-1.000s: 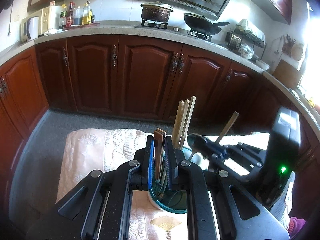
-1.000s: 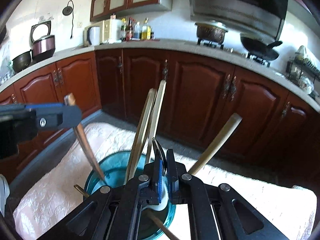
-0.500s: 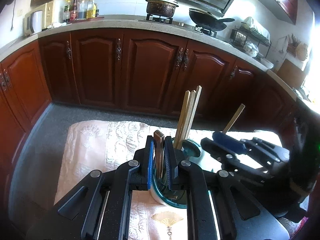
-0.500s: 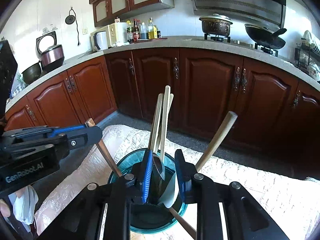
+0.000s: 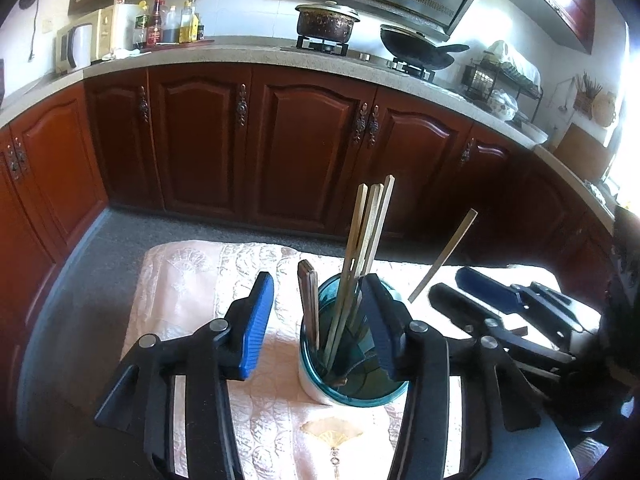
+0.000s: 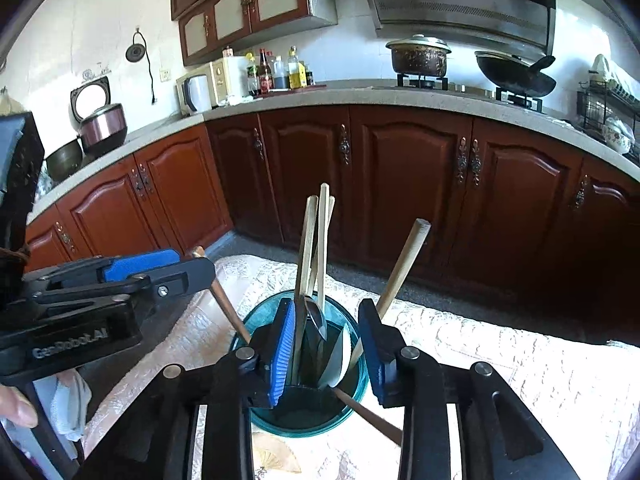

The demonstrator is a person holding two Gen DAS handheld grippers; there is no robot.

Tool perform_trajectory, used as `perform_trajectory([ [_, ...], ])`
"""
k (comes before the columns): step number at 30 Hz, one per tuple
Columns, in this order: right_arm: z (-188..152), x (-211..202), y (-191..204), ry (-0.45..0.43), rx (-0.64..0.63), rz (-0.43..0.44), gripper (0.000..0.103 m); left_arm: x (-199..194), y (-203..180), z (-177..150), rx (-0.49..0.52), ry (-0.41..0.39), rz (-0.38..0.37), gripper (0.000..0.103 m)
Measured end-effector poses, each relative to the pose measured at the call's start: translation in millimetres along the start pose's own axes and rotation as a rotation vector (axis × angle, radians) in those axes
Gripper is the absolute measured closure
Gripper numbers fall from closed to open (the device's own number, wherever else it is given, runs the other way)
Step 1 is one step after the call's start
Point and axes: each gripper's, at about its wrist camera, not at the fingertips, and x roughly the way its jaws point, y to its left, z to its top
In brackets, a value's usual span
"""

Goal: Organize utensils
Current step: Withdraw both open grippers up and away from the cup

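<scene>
A teal glass cup (image 5: 352, 400) stands on the pale cloth and holds several chopsticks (image 5: 368, 240), a brown-handled utensil (image 5: 307, 304) and a slanting wooden handle (image 5: 444, 256). My left gripper (image 5: 318, 320) straddles the cup's left side, jaws opening wide; the brown handle stands free between them. In the right wrist view my right gripper (image 6: 328, 344) hovers over the cup (image 6: 304, 424), jaws opening. A metal spoon (image 6: 316, 320) and a white spoon (image 6: 340, 356) rest in the cup between the pads, not pressed. The left gripper (image 6: 188, 268) shows at the left.
The embroidered cloth (image 5: 192, 280) covers a small table with grey floor around it. Dark red cabinets (image 5: 312, 152) and a stone counter with a pot (image 5: 326, 24), wok and bottles lie beyond. A person's fingertip (image 6: 16, 408) shows at the lower left.
My left gripper, shut on the brown handle before, has spread wide and let it go. My right gripper has released the metal spoon into the cup, widened and lifted a little.
</scene>
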Motion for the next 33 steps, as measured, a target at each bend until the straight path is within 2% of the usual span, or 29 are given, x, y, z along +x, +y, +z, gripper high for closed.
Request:
perform_trajectory([
  [6, -4, -25, 3, -0.032, 0.018, -0.005, 0.066, -12, -3, -6, 0.002, -0.038, 0.047, 0.056],
  [11, -14, -39, 5, -0.025, 0.040, -0.014, 0.062, -23, -9, -20, 0.007, -0.058, 0.096, 0.056],
  [18, -34, -51, 5, -0.004, 0.076, -0.031, 0.061, -28, -20, -44, 0.013, -0.039, 0.124, 0.056],
  [27, -48, -57, 0, 0.025, 0.113, -0.066, 0.059, -38, -24, -57, -0.005, -0.032, 0.164, 0.056],
  [33, -46, -60, 4, 0.020, 0.106, -0.073, 0.050, -45, -28, -60, 0.013, -0.048, 0.207, 0.056],
])
